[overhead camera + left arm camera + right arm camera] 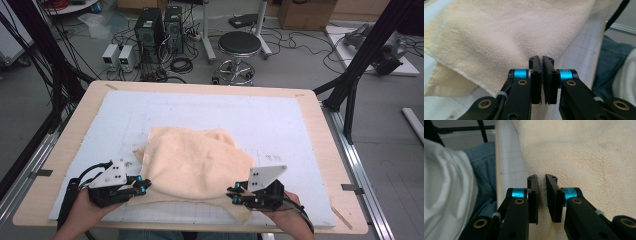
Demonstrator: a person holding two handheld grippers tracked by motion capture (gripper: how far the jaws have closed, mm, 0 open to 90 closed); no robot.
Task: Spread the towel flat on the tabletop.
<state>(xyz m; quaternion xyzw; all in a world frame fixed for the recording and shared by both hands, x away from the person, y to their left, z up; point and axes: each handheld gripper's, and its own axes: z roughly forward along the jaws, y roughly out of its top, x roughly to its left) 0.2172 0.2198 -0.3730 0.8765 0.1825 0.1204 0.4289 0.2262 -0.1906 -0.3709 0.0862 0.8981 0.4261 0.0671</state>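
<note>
The soft terry-cloth towel (197,162) was pale cream-yellow, with a plain woven border strip of the same tint. Under it lay a pale blue-white mat (210,107) ruled with a faint grey grid, on a counter (320,145) of light blond wood. Each claw, left (145,186) and right (233,191), was matt black with bright turquoise collars, brass-coloured rivets and a pale grey top plate.

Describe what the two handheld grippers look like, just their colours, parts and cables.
Both the left gripper and right gripper are black, with flat ridged jaws, blue collars, brass-coloured pivot screws and a grey three-cornered plate on top. A black cable trails from each.
</note>
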